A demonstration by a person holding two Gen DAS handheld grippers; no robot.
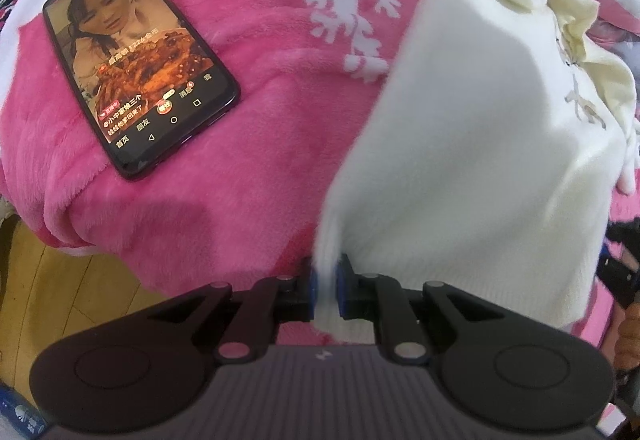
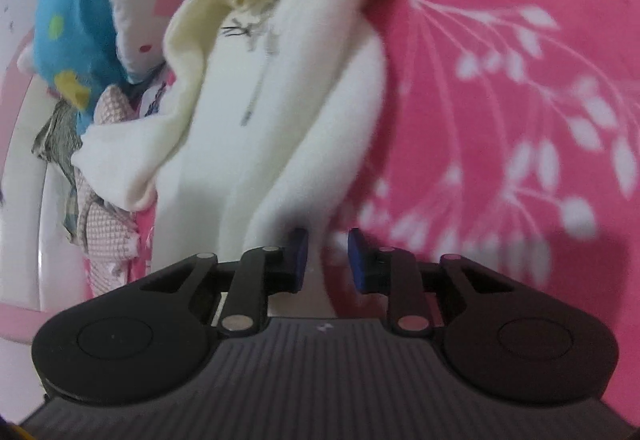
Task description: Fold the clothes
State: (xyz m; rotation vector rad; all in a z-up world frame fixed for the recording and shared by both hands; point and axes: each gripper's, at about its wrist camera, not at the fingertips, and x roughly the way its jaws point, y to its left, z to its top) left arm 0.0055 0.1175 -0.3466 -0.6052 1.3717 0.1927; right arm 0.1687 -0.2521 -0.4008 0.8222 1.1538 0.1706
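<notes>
On pink blanket (image 1: 260,120), left wrist view: cream garment (image 1: 472,144) spread rightward across bed, lower hem corner pinched between blue pads of left gripper (image 1: 325,290). Phone (image 1: 138,58) lies left, well apart from garment.
Right wrist view: right gripper (image 2: 327,260) jaws parted; garment edge between pads, touching left pad (image 2: 299,260) only, right pad clear. Blue plush toy (image 2: 72,24) far left.
</notes>
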